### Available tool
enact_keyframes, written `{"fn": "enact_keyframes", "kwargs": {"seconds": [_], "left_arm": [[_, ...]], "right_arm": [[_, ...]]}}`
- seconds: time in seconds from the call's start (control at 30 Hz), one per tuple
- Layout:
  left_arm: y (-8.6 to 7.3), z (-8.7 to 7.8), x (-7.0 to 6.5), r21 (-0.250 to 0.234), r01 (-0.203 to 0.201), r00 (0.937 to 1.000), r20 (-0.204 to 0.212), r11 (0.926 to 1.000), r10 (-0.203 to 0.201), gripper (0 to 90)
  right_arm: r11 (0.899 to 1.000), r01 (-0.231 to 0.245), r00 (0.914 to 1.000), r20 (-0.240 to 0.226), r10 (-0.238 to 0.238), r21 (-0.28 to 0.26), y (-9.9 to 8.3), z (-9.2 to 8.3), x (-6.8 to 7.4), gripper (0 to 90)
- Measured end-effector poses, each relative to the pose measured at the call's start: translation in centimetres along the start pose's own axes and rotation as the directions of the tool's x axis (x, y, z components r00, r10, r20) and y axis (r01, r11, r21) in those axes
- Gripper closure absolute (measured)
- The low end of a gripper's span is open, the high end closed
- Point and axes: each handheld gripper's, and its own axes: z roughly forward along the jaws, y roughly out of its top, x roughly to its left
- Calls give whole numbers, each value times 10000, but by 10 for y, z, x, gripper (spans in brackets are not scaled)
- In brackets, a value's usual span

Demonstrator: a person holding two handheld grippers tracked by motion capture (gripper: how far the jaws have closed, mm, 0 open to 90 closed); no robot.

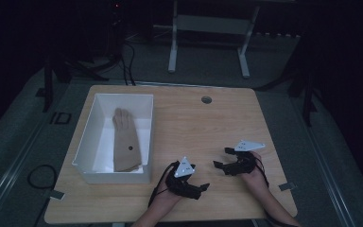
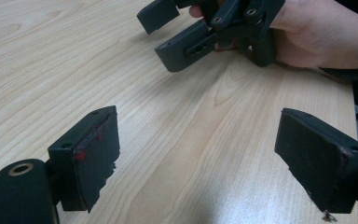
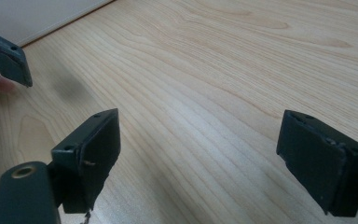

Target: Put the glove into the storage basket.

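A tan glove (image 1: 125, 141) lies flat inside a white box (image 1: 86, 137) on the left half of the wooden table (image 1: 203, 127). Near the table's front edge, right of the box, my left gripper (image 1: 201, 189) rests low over the wood and points right. In the left gripper view my left gripper (image 2: 205, 158) stands open over bare wood. My right gripper (image 1: 222, 158) sits a little farther right and points left toward it. Its own view shows my right gripper (image 3: 200, 158) open, with nothing between the pads.
In the left gripper view the right gripper (image 2: 186, 32) and the hand (image 2: 317, 32) holding it appear close ahead. A jaw of the left gripper (image 3: 4, 58) and the box wall (image 3: 37, 16) show in the right gripper view. A round grommet hole (image 1: 206, 100) sits at the table's far edge.
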Motion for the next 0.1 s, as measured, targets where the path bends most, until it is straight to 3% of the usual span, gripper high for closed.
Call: {"fn": "enact_keyframes", "kwargs": {"seconds": [0.1], "left_arm": [[-1, 0, -1, -17, -99, 9999, 43, 9999, 99, 144]], "right_arm": [[9999, 125, 9999, 105, -126, 86, 0, 1, 1, 134]]}}
